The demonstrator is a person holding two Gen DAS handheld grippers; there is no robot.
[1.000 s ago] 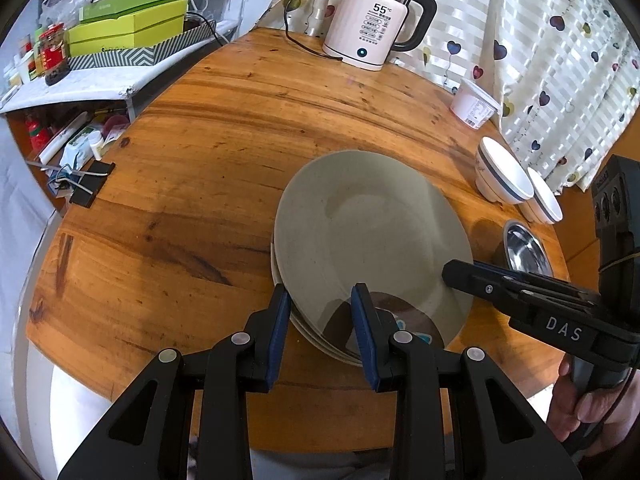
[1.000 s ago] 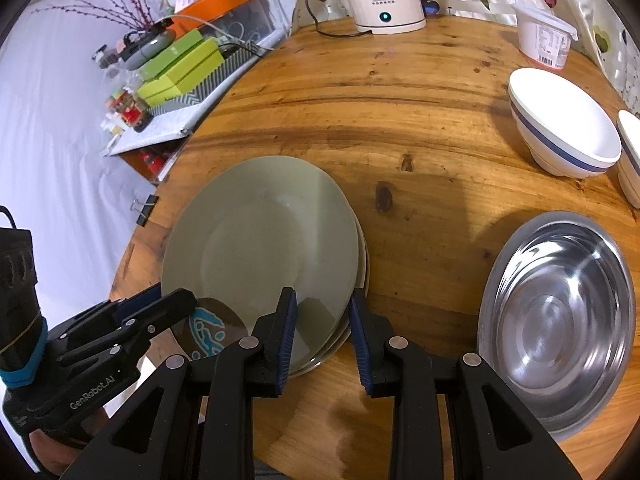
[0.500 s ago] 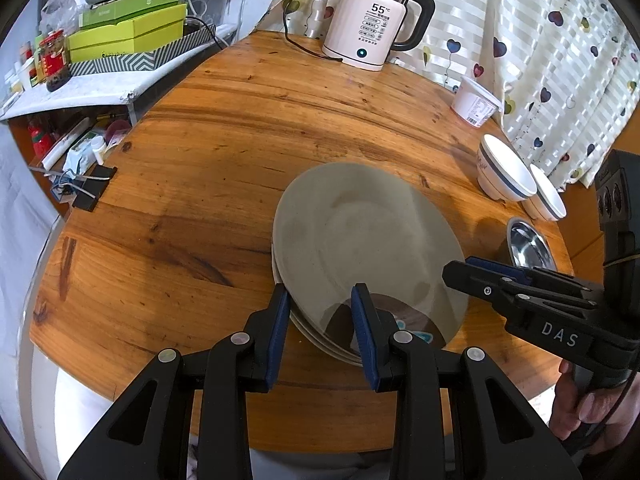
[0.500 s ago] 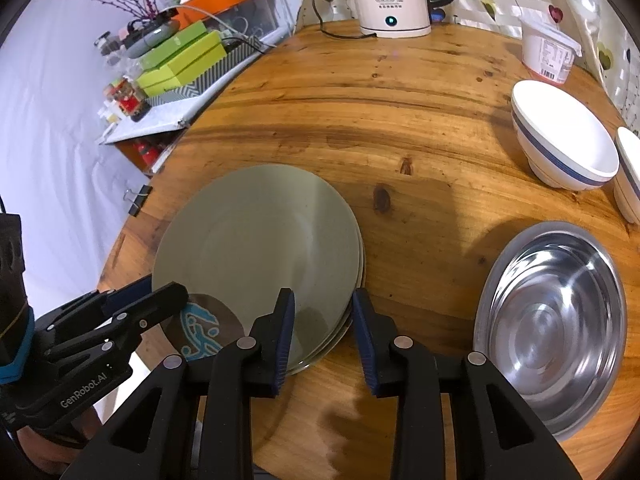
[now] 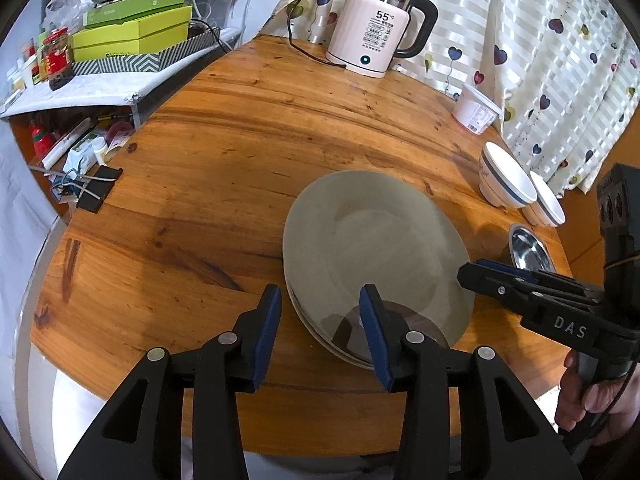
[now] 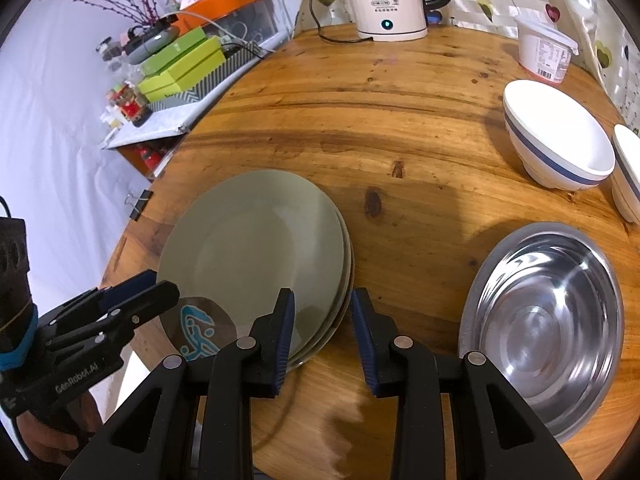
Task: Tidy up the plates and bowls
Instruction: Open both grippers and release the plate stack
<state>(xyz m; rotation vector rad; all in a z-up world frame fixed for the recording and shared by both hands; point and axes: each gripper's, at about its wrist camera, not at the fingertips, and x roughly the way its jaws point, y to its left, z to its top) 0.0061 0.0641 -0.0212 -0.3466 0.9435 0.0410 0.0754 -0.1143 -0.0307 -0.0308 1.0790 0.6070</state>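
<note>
In the left wrist view the left hand-held gripper (image 5: 320,320) fills the bottom of the frame. Its jaws have just been opening and stand apart, straddling the near left rim of the stack of plates (image 5: 372,248) without pressing on it. The grey-green stack lies just right of the frame's centre on the round wooden surface (image 5: 208,184), with a patterned disc (image 6: 200,330) at its near edge.

In the right wrist view the right hand-held gripper (image 6: 322,328) sits at the bottom centre. Its jaws are open, one finger over the plates' near right rim and the other over bare wood just beside it, gripping nothing.

A steel bowl (image 6: 548,316) lies at the lower right of that frame, apart from the plates. Two white bowls with blue bands stand at the right edge: the first white bowl (image 6: 556,140) in full view and the second white bowl (image 6: 628,172) cut off by the frame, the two just beside each other.

At the top of both views stands a kettle (image 5: 376,36) showing 55. A white tub (image 6: 544,52) is at the upper right, and green boxes (image 5: 132,36) are stacked on a shelf at the upper left.
</note>
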